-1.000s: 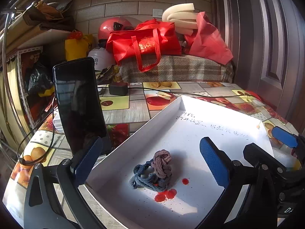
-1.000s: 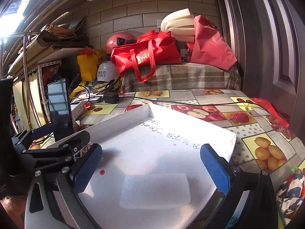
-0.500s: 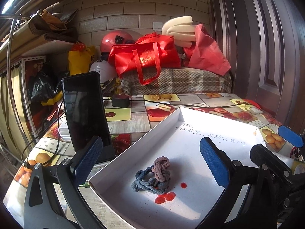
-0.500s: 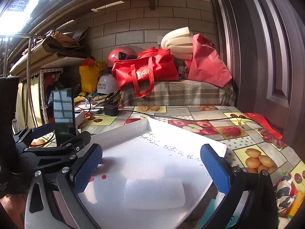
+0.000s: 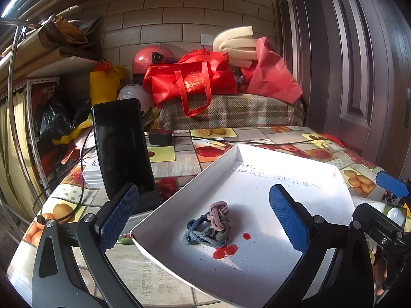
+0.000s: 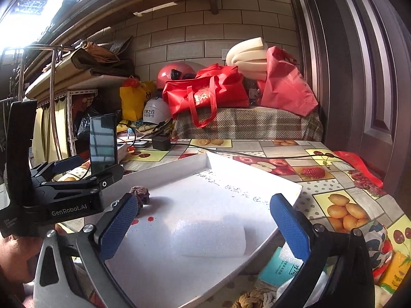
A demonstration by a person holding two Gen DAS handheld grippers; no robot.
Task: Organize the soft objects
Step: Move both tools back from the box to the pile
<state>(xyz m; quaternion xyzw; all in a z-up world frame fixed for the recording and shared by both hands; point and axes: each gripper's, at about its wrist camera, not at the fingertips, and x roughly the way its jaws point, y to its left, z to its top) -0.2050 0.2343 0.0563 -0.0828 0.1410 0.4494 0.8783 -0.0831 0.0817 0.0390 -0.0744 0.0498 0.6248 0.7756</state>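
A knotted blue-grey and mauve rope bundle (image 5: 210, 227) lies in a shallow white tray (image 5: 179, 195), beside red spots. My left gripper (image 5: 204, 217) hangs open above and in front of it, touching nothing. In the right wrist view a white foam block (image 6: 209, 238) rests in the same tray (image 6: 257, 179). My right gripper (image 6: 203, 227) is open over that block, apart from it. The rope bundle (image 6: 141, 192) shows partly behind the right gripper's left finger. A braided tan rope piece (image 6: 253, 300) lies outside the tray at the bottom edge.
A black phone (image 5: 123, 154) stands upright left of the tray. A black adapter (image 5: 160, 137) and its cable cross the fruit-print tablecloth (image 6: 334, 205). Red bags (image 5: 190, 82), a helmet and foam rolls sit at the back. A teal packet (image 6: 280, 269) and patterned cloth lie right of the tray.
Both grippers have drawn back and risen, so the tray and its contents look smaller and farther. Both stay open; the rope bundle and the foam block have not moved.
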